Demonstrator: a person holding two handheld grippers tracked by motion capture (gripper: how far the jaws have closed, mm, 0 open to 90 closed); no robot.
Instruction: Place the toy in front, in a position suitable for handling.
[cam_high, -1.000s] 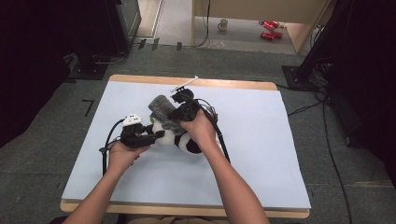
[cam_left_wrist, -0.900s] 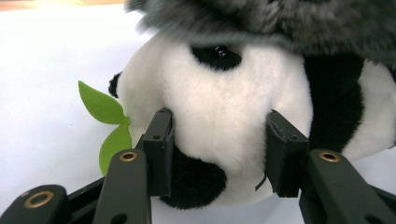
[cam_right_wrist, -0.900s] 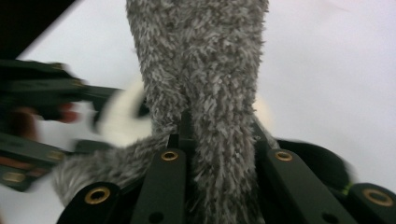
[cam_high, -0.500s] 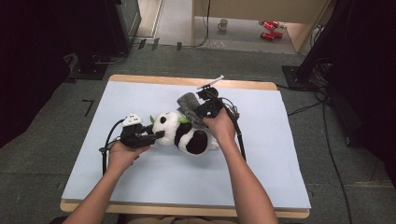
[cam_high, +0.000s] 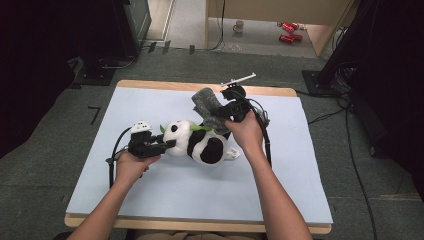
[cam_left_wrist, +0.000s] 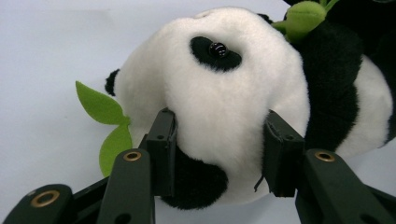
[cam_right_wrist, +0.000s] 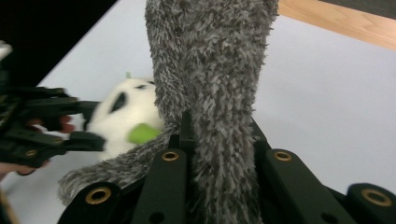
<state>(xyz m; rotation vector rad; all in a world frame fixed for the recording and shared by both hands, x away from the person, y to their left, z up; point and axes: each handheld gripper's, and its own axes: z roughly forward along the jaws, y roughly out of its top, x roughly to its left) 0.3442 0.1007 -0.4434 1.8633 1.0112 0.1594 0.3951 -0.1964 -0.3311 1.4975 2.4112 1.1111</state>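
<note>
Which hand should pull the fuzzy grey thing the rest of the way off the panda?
Probably the right. The right gripper is already clamped on the grey fuzzy cloth, lifting it up from the panda. The left gripper has its jaws around the panda's head, so it best holds the toy steady.

Behind our pale blue-topped wooden table (cam_high: 150, 197): a white mug (cam_high: 239, 25) and red cans (cam_high: 287, 32) on grey floor.
</note>
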